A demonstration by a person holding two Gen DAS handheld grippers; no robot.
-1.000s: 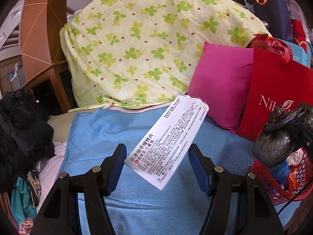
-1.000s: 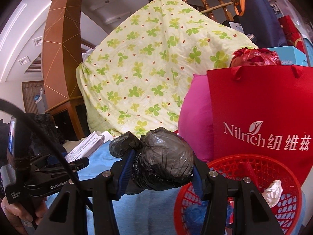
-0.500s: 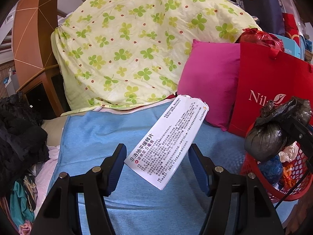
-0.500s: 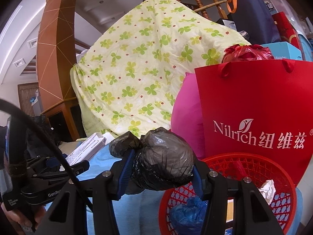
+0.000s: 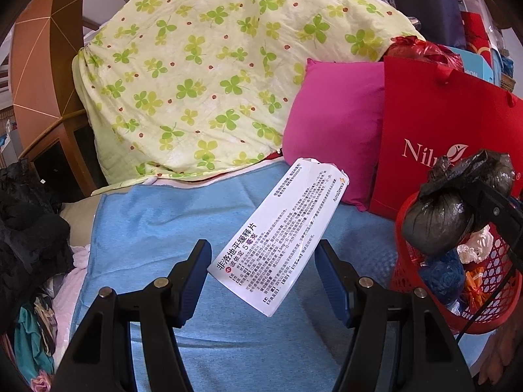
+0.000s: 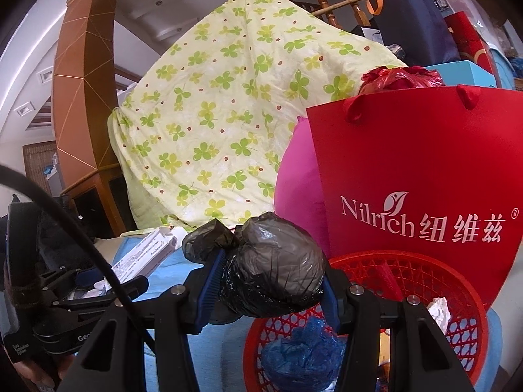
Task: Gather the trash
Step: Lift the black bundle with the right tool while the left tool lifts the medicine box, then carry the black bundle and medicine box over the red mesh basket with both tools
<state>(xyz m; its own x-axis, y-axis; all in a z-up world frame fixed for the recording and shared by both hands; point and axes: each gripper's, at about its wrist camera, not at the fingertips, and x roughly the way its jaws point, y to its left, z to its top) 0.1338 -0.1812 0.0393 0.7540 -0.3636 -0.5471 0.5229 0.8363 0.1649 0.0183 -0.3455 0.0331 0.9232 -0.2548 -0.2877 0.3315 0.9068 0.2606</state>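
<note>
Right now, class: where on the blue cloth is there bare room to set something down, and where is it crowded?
Bare: the blue cloth between the dark clothes heap and the red basket. Crowded: behind, the clover quilt, pink cushion and red bag.

Black left gripper, blue ribbed pads inside its fingers, silver screws behind them. Right gripper matches; a black cable arcs beside its left finger.
</note>
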